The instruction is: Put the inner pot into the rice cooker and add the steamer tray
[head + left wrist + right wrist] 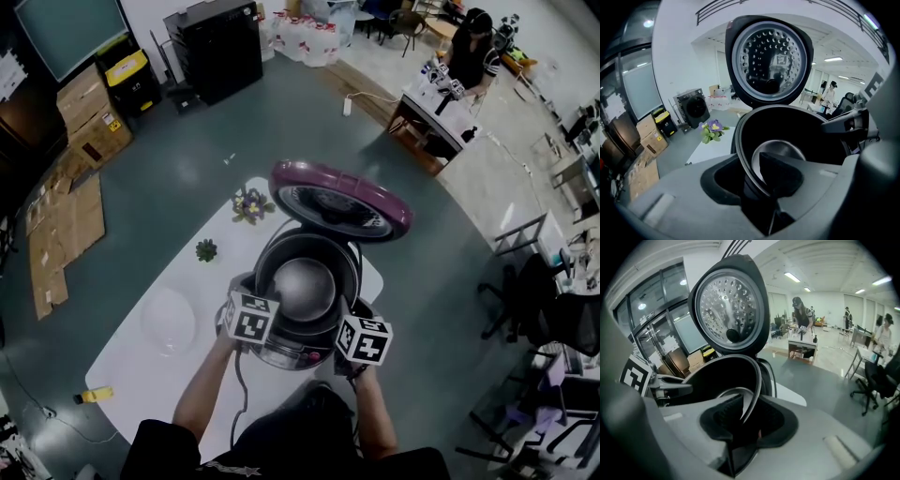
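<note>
**Pot seating: keep it level, release both sides together**

Far left on the table [131,375], a clear rounded piece [169,322] lies well apart from the cooker. My guess is it's the steamer tray, for the next step. Nothing is touching it.

Left gripper [752,180] is closed on the near-left rim of the inner pot [303,286], one jaw inside the wall and one outside. It only has the thin edge, so no twisting on it.

Centre: the pot is in the mouth of the rice cooker [281,354]. The lid [339,199] is up and tilted back, clear of the path. Can't tell whether the pot is fully bottomed.

Right gripper [747,420] is clamped the same way across the near-right rim, inner jaw inside the pot.

How I'd do it:
- Both grips are on the near half of the rim, so the far edge will likely want to dip. Keep the rim parallel to the cooker mouth, with both hands at equal height.
- Go straight down, slowly. If the wall catches, re-level it rather than pushing.
- The outer jaws run between the pot wall and the cooker body and will likely pinch before the pot seats. Expect to release slightly high and let it settle.
- Open both together and lift straight up, so the inner jaws don't drag the rim.
- Check the rim is even all round before going left for the tray.
</note>
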Tool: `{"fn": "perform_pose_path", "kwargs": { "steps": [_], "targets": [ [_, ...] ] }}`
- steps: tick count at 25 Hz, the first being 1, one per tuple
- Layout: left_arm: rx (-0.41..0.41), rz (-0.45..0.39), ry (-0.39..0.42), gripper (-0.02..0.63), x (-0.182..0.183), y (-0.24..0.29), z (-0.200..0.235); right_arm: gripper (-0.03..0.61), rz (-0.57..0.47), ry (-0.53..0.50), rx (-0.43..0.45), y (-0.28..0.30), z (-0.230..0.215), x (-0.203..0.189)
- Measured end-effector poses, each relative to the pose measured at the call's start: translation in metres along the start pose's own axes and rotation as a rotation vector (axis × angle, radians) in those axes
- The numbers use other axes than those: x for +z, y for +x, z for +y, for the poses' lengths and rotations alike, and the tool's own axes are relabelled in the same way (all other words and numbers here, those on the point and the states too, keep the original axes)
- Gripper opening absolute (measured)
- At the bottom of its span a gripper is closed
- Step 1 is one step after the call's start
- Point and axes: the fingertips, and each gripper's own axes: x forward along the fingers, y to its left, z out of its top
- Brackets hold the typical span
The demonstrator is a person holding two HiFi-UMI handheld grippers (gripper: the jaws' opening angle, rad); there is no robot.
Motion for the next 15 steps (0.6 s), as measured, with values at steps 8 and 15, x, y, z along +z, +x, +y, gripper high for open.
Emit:
{"fn": "perform_pose_path", "kwargs": {
  "steps": [8,15],
  "targets": [
    [-0.007,0.079,0.009,0.141,-0.0092,0.0081,-0.002,0.099,0.044,-0.001,-0.011,0.0075,-0.0038,-0.0057],
    [-0.002,0.086,0.011,0.141,-0.0092,0.0074,-0.0019,0.101,0.052,-0.012,-0.023,0.0071,-0.0038,-0.0058]
  ]
}}
